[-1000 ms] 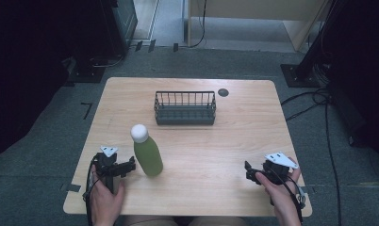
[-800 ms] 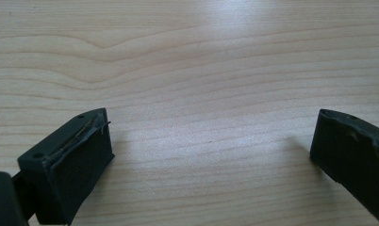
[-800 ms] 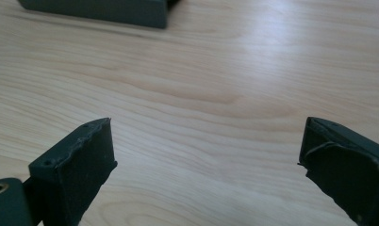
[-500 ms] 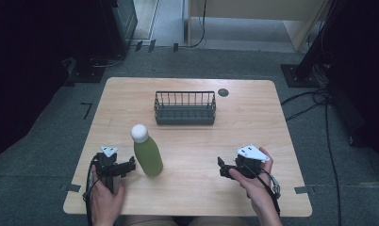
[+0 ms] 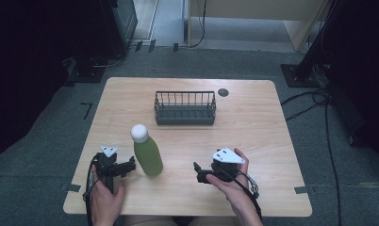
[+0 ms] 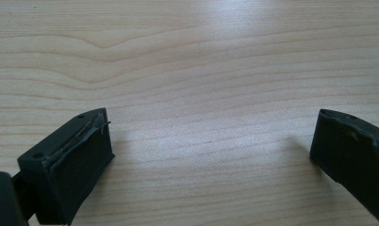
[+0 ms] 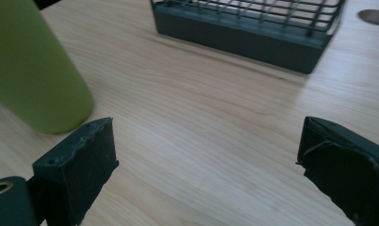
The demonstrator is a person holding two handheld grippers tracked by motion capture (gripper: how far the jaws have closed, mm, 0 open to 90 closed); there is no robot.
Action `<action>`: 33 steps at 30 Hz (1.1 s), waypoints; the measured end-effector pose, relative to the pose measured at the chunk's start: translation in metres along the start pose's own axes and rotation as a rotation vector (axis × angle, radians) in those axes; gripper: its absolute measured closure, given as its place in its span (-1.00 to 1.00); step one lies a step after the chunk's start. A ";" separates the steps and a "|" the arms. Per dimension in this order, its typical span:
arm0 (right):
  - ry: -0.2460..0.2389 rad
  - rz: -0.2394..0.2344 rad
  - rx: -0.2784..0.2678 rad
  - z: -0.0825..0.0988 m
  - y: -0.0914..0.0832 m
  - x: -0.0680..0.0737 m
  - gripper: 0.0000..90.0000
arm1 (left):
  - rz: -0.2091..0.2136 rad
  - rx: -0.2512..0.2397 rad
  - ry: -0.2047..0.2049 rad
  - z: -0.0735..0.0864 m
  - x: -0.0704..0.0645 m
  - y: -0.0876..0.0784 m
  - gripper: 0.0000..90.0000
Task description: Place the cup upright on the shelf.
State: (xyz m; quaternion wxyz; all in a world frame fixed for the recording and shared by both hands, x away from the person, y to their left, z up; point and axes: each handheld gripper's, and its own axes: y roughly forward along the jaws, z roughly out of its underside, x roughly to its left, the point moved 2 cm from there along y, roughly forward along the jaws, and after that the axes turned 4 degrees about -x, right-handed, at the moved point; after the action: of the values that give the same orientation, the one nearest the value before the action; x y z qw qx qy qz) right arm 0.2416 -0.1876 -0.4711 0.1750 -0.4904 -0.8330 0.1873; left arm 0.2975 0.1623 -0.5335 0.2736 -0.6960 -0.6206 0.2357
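A green bottle (image 5: 147,153) with a white cap stands upright on the wooden table (image 5: 263,136), left of centre. Just left of it my left gripper (image 5: 128,165) rests open near the front edge, and between its jaws (image 6: 211,155) lies only bare wood. My right gripper (image 5: 197,173) is right of the bottle, a short gap away, and points left at it. Its jaws have just been closing a little but stand open (image 7: 206,160) with nothing between them. In the right gripper view the bottle (image 7: 32,70) is beyond the left jaw.
A dark wire basket (image 5: 185,108) stands empty at the table's back centre, and shows as the basket (image 7: 244,33) in the right gripper view. A small round dark disc (image 5: 223,92) sits in the table behind it. Cables and black stands line the floor around.
My right hand has moved left along the front of the table, from the right edge toward the bottle. The left hand, bottle and basket have stayed put.
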 end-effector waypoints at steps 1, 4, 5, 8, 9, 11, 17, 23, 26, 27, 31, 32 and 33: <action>-0.002 -0.014 -0.001 0.000 0.002 0.005 -0.89 | 0.000 0.000 0.000 0.000 0.000 0.000 -1.00; -0.024 -0.042 0.007 0.000 0.008 0.018 -0.88 | 0.000 -0.001 0.000 0.000 0.000 0.000 -1.00; -0.029 -0.052 0.007 0.000 0.010 0.022 -0.88 | 0.000 0.000 0.000 0.000 0.000 0.000 -1.00; -0.037 -0.075 0.005 -0.001 0.016 0.033 -0.87 | 0.000 -0.001 0.000 0.000 0.000 0.000 -1.00; -0.039 -0.081 0.004 -0.001 0.017 0.036 -0.87 | 0.000 -0.001 0.000 0.000 0.000 0.000 -1.00; -0.047 -0.093 0.004 -0.002 0.020 0.041 -0.87 | 0.000 -0.001 0.000 0.000 0.000 0.000 -1.00; -0.054 -0.123 -0.002 -0.006 0.024 0.054 -0.86 | 0.000 0.000 0.000 0.000 0.000 0.000 -1.00; -0.074 -0.151 -0.004 -0.009 0.028 0.066 -0.86 | 0.000 0.000 0.000 0.000 0.000 0.000 -1.00; -0.083 -0.162 -0.008 -0.011 0.030 0.073 -0.86 | 0.000 0.000 0.000 0.000 0.000 0.000 -1.00; -0.086 -0.164 -0.009 -0.012 0.030 0.074 -0.85 | 0.000 0.000 0.000 0.000 0.000 0.000 -1.00; -0.088 -0.182 -0.019 -0.014 0.034 0.082 -0.84 | 0.001 0.000 0.000 0.000 0.000 0.000 -1.00; -0.090 -0.188 -0.021 -0.014 0.035 0.084 -0.84 | 0.001 -0.001 0.000 0.000 0.000 0.000 -1.00; -0.091 -0.193 -0.023 -0.014 0.035 0.086 -0.83 | 0.000 0.000 0.000 0.000 0.000 0.000 -1.00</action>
State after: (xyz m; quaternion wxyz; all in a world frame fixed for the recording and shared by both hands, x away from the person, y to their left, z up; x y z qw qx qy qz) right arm 0.2356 -0.0942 -0.4665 0.1487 -0.4009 -0.8855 0.1819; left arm 0.2975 0.1623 -0.5335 0.2735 -0.6962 -0.6205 0.2358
